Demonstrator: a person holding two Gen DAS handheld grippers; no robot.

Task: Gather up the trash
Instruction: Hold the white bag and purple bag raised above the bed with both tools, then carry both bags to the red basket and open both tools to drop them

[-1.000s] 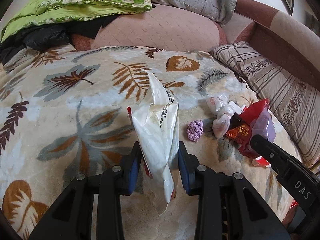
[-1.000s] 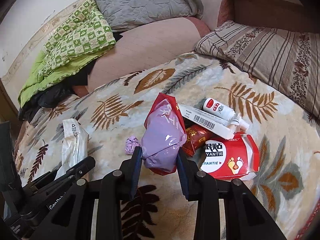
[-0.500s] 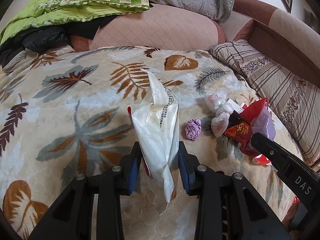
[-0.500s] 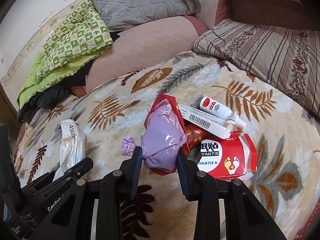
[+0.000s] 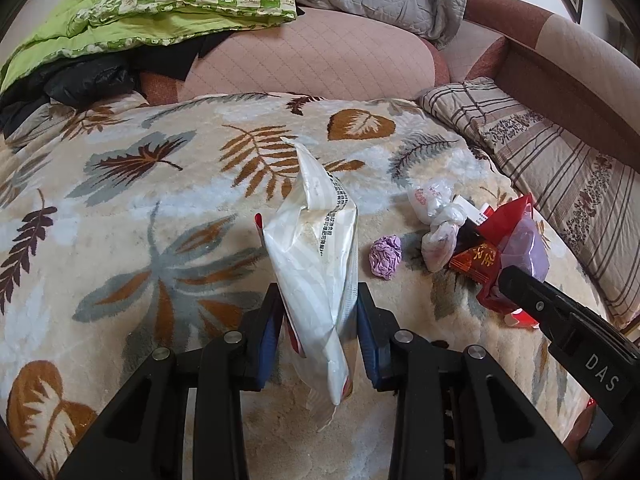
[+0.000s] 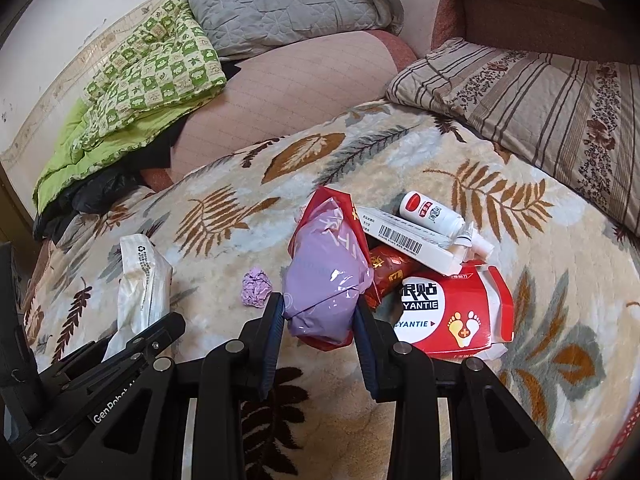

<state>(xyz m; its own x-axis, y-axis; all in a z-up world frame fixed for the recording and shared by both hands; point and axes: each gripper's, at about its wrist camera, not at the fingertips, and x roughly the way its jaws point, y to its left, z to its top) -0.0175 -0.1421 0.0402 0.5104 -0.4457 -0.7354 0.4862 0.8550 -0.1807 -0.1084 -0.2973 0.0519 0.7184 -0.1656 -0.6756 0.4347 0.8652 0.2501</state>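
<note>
Your left wrist camera looks low and close along its fingers over the leaf-print blanket (image 5: 132, 208) toward the pillows. Your right one faces likewise, from further right. Both share the crumpled purple wad (image 5: 385, 257) (image 6: 256, 287) between them.

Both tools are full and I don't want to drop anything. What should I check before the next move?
1. Left tool shut on white wrapper: ok.
2. Right tool shut on purple-and-red bag: ok.
3. Bag clear of the red box beside it: cannot tell.
4. All loose trash collected: not ok, purple paper ball on blanket.
5. Bin within reach: cannot tell, none in view.
</note>
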